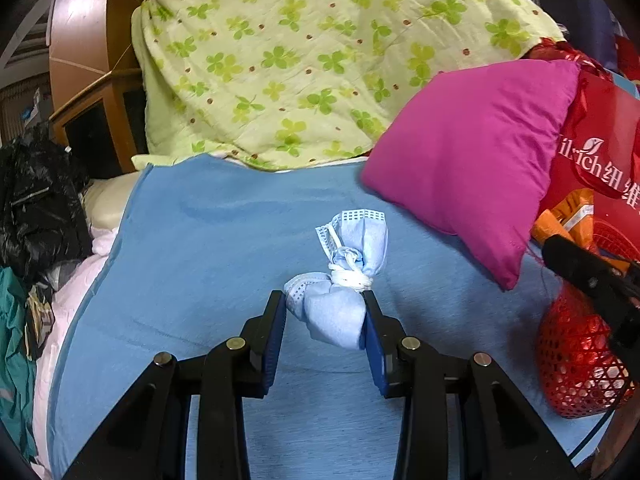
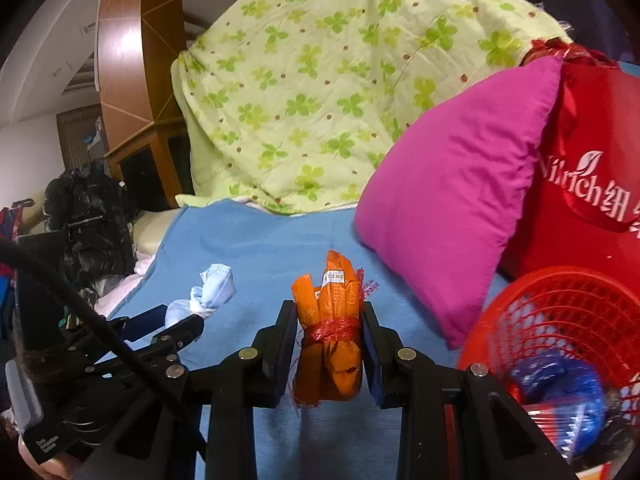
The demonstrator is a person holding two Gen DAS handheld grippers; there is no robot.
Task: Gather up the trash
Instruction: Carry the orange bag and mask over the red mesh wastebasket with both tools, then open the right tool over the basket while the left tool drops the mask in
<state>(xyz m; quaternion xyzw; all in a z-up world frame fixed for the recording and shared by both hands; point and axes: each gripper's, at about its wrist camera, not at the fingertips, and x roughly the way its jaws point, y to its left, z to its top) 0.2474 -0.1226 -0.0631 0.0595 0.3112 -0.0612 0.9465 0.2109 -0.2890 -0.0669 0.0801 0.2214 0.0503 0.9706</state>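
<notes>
Your left gripper (image 1: 325,312) has its fingers (image 1: 276,320) pressed to both sides of the knotted blue face mask (image 1: 344,280), clamped on the lower lobe just under the white ear-loop knot. That's a sensible spot: the tied waist keeps the bundle from unrolling, and the upper lobe stands free above the tips. Whether it's lifted off the blue blanket (image 1: 200,260) or resting on it, I can't tell.

Over on your right gripper (image 2: 329,344), the fingers (image 2: 286,340) close on the orange wrapper bundle (image 2: 332,332), pinching right at the red net string tied round its middle, so the loose packets stay together. It's held upright above the blanket.

Just beside that hand, low on the right, sits the red mesh basket (image 2: 560,312) with blue and clear wrappers already inside. That looks like your drop point, and the orange bundle is the nearer load.

Watch the magenta pillow (image 2: 452,208) leaning near the basket rim; it could crowd your swing. The clover-print quilt (image 1: 300,60) is well back.
</notes>
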